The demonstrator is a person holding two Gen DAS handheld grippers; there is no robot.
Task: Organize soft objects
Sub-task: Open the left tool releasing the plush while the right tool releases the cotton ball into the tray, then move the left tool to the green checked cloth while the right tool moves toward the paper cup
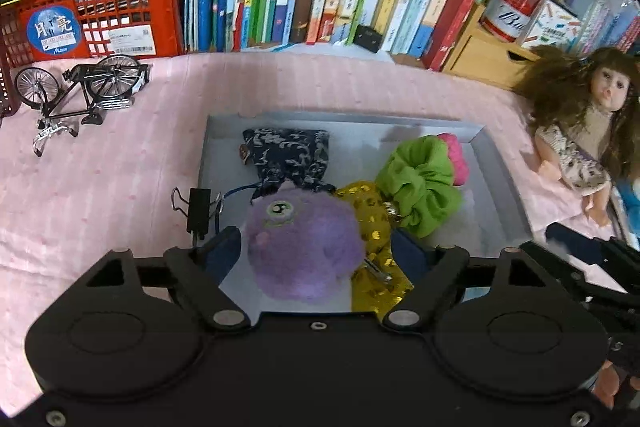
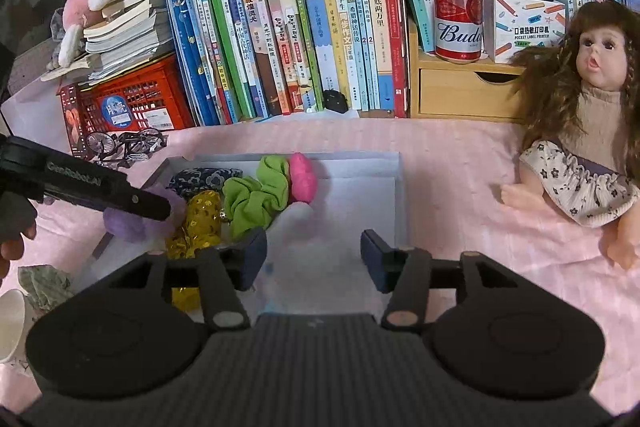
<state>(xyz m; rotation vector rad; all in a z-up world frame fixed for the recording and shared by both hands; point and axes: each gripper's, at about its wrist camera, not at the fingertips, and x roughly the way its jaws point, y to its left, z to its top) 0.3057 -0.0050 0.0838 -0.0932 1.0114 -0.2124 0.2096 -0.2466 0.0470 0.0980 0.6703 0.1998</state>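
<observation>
Five soft things lie in the tray (image 1: 496, 163); the left gripper (image 1: 316, 247) straddles the purple plush (image 1: 304, 247) at its near edge, seemingly gripping it. Release only once it rests flat, clear of the gold pouch (image 1: 372, 227). The right gripper (image 2: 314, 255) hangs released, empty.

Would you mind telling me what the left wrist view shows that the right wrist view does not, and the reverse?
Only the left wrist view shows the black binder clip beside the shallow grey tray and the purple plush ball's eye.

Only the right wrist view shows the pink plush toy on stacked books and the crumpled paper.

Both show the green fabric scrunchie, long-haired doll and red beer can.
</observation>
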